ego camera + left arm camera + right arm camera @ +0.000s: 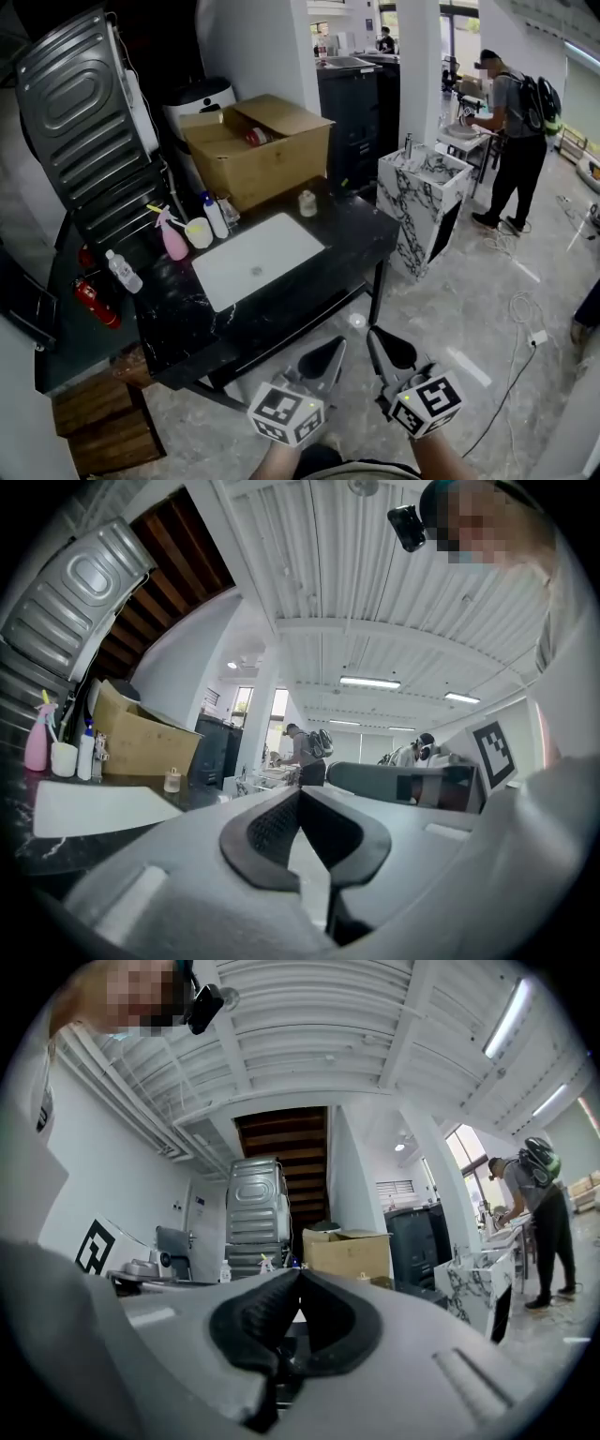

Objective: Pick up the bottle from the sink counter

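Note:
The black sink counter (356,234) holds a white basin (255,258). At its left end stand a clear water bottle (123,270), a pink spray bottle (173,236), a white cup (199,232) and a white bottle with a blue cap (216,216). A small jar (307,202) sits behind the basin. Both grippers hover low in front of the counter, well short of it. My left gripper (337,345) and my right gripper (373,336) are shut and empty. In the left gripper view the shut tips (300,789) point past the basin (94,808); in the right gripper view the tips (300,1271) point at the counter.
An open cardboard box (262,145) stands at the counter's back. A grey metal panel (89,122) leans at the left above a red fire extinguisher (97,302). A marble pedestal sink (427,192) stands to the right, a person (516,141) beyond it. Cables (525,328) lie on the floor.

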`<state>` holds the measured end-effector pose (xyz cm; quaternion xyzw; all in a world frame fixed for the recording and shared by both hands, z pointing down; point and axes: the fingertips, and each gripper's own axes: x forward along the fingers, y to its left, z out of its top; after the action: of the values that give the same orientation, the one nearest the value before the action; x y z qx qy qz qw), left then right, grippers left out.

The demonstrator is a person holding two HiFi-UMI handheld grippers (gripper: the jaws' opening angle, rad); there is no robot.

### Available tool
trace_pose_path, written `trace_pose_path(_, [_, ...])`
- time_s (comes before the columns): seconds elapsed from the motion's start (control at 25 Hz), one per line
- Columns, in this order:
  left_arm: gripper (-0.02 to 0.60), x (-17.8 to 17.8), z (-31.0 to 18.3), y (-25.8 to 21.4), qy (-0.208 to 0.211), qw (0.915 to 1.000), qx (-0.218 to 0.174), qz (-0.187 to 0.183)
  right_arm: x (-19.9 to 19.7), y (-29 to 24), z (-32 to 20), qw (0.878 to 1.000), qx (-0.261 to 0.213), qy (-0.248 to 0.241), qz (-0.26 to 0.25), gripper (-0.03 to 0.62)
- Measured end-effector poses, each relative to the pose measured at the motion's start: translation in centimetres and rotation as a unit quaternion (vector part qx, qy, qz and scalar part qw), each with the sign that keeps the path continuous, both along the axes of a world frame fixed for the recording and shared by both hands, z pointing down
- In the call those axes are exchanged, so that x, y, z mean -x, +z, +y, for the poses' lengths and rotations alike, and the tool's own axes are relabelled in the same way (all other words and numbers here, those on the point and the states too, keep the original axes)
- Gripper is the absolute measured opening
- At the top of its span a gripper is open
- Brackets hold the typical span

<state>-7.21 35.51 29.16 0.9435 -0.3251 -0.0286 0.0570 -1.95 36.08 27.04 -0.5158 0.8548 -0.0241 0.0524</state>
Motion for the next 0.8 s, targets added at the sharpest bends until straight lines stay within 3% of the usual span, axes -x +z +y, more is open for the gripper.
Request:
trace_pose_path(0.36, [0.006,2.4,-7.6,1.5,0.03,0.9994,0.017,-0.001,3.8,1.2,-7.7,1.0,0.017,-0.004,-0.008,0.002])
trace_pose_path(0.8, [0.006,2.2,-11.6,3.9,0.042,0.9977,0.052,0.01,4.7,4.1,-12.0,0.998,0.061,-0.017,0.011,0.002])
